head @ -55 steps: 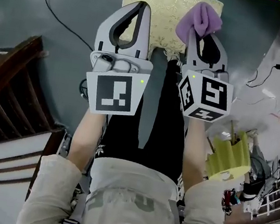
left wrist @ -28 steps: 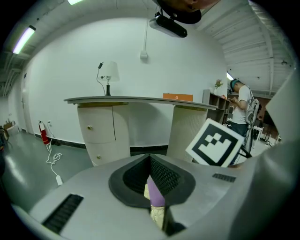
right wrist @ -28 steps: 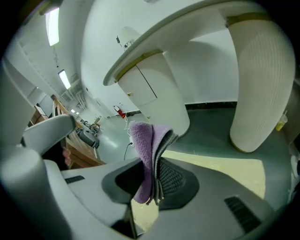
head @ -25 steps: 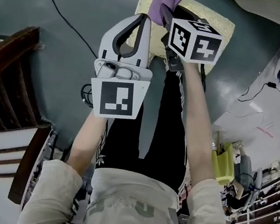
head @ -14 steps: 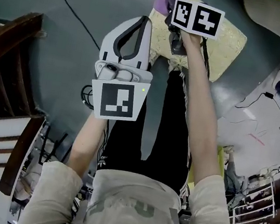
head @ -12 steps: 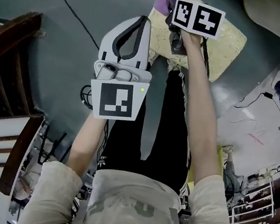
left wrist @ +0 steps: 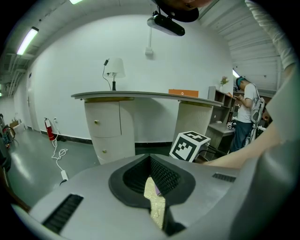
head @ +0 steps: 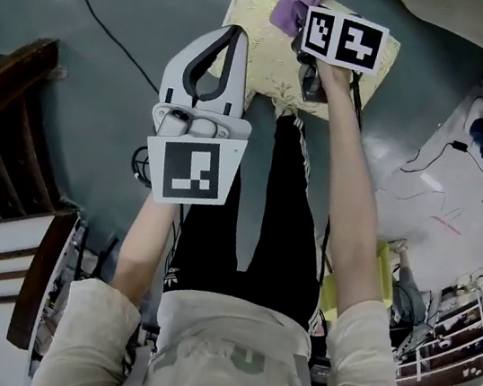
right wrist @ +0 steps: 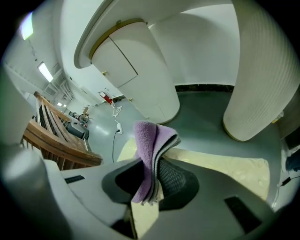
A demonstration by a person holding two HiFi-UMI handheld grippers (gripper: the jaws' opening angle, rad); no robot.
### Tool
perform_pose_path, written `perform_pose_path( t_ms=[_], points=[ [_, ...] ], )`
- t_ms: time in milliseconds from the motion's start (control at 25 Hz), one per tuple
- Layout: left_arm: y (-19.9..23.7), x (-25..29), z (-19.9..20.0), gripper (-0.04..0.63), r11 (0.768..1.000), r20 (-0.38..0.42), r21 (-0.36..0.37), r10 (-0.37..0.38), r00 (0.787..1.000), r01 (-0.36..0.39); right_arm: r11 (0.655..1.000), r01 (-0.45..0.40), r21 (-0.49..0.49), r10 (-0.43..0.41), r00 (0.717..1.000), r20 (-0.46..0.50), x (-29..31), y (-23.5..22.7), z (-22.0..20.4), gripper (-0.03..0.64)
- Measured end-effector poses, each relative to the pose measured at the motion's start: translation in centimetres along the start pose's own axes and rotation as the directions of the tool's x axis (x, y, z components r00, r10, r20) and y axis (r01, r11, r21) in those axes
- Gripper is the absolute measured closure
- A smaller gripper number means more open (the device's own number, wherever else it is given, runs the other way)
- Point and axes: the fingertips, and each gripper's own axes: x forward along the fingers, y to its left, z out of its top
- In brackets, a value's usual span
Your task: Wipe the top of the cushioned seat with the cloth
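Over the near edge of the cushioned seat (head: 259,27), the left gripper (head: 235,32) hangs with jaws together, empty. Beyond, by the far edge, the right gripper (right wrist: 152,187) pinches the cloth (right wrist: 150,145) mid-fold; it looks soft, light and floppy, best held bunched.

A folded purple cloth (right wrist: 152,150), pinched in the right tongs (right wrist: 149,185), stands above the pale gold patterned cushioned seat (head: 259,27).
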Motion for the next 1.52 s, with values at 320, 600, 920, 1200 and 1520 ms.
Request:
perform_pose_path(
  t_ms=[320, 600, 920, 1200, 1520],
  points=[
    [-5.9, 2.5, 1.6, 0.589, 0.997, 0.001, 0.031, -0.072, 0.997, 0.072, 0.998, 0.054, 0.02, -0.053, 0.998, -0.013, -4.4, -8.0, -2.3, 0.529],
    [-9.4, 4.2, 2.3, 0.589, 0.993, -0.014, 0.059, -0.101, 0.995, 0.102, 0.996, 0.087, 0.034, -0.086, 0.996, -0.018, -8.2, -14.2, -3.6, 0.529],
    [-11.6, 4.4, 2.5, 0.589, 0.989, -0.014, 0.075, -0.126, 0.992, 0.126, 0.989, 0.137, 0.055, -0.136, 0.99, -0.02, -10.8, -18.6, -5.2, 0.529],
    [-11.9, 4.5, 2.4, 0.589, 0.989, -0.014, 0.077, -0.123, 0.992, 0.124, 0.982, 0.185, 0.046, -0.183, 0.983, -0.029, -11.6, -20.7, -5.9, 0.529],
    [-11.3, 3.8, 2.5, 0.589, 0.99, -0.009, 0.072, -0.117, 0.993, 0.117, 0.984, 0.158, 0.087, -0.158, 0.987, 0.003, -12.9, -19.5, -5.0, 0.529]
  ],
)
